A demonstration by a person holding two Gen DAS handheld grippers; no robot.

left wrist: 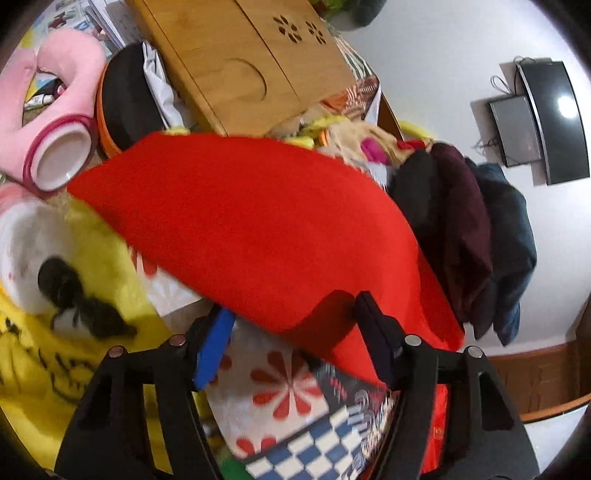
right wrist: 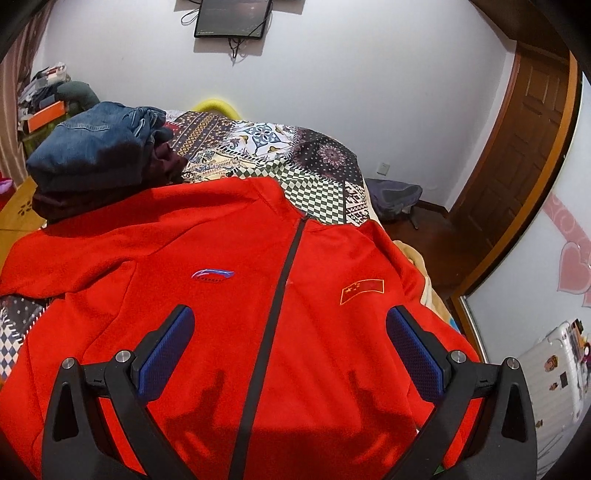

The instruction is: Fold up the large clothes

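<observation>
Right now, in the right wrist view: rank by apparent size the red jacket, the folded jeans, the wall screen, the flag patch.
1. red jacket, fills most of the frame, though nearest the camera
2. folded jeans
3. wall screen, partly cropped and far off, so its rank is unsure
4. flag patch

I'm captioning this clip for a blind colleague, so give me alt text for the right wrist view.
A red zip-up jacket lies front-up on a patterned bedspread, its dark zipper closed; the open right gripper hovers over its chest, holding nothing. A pile of folded dark clothes sits beyond the jacket's shoulder at upper left, against a white wall.
</observation>
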